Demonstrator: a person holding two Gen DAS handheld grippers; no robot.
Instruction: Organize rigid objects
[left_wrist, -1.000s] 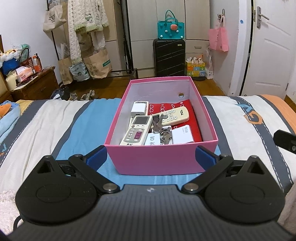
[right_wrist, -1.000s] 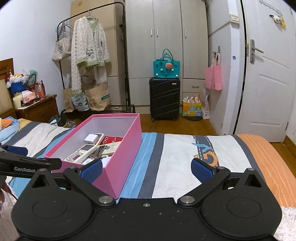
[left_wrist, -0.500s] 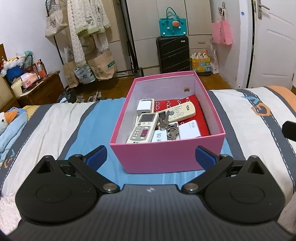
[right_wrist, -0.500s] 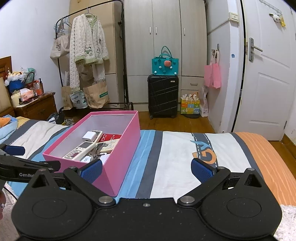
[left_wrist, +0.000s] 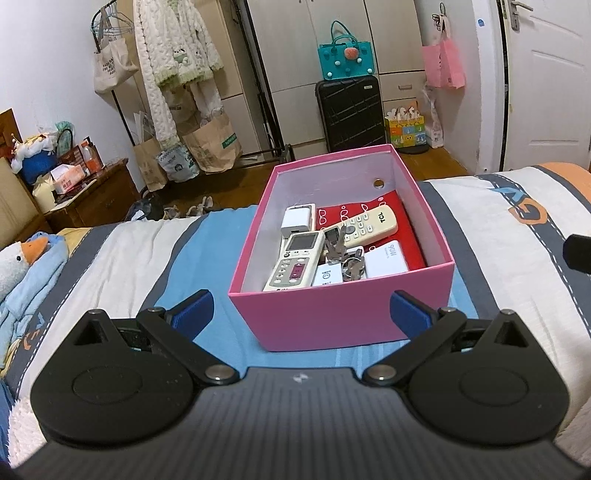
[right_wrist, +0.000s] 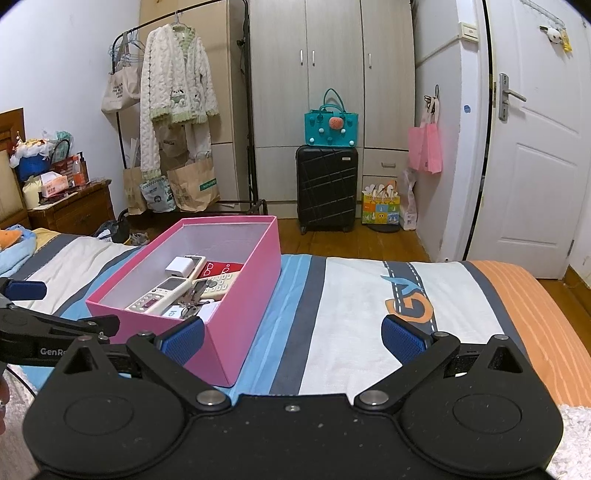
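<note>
**Two grippers spread wide, both empty, at a filled pink box**

Both tools stand with their jaws wide apart and hold nothing. The left gripper (left_wrist: 300, 308) hovers just short of the near wall of the pink box (left_wrist: 343, 317), its blue pads flanking that wall without touching it. The right gripper (right_wrist: 291, 336) hangs over the striped bedspread (right_wrist: 351, 295), with the box at its ten o'clock.

One box sits on the bed and holds everything: two remotes, a grey-white one (left_wrist: 295, 264) at the box's seven o'clock and a cream one (left_wrist: 365, 225) lying crosswise at centre; one bunch of keys (left_wrist: 341, 254) between them; one white charger (left_wrist: 297, 219) at eleven o'clock; one white power bank (left_wrist: 386, 258) at five o'clock; one red case (left_wrist: 399, 206) beneath.
</note>
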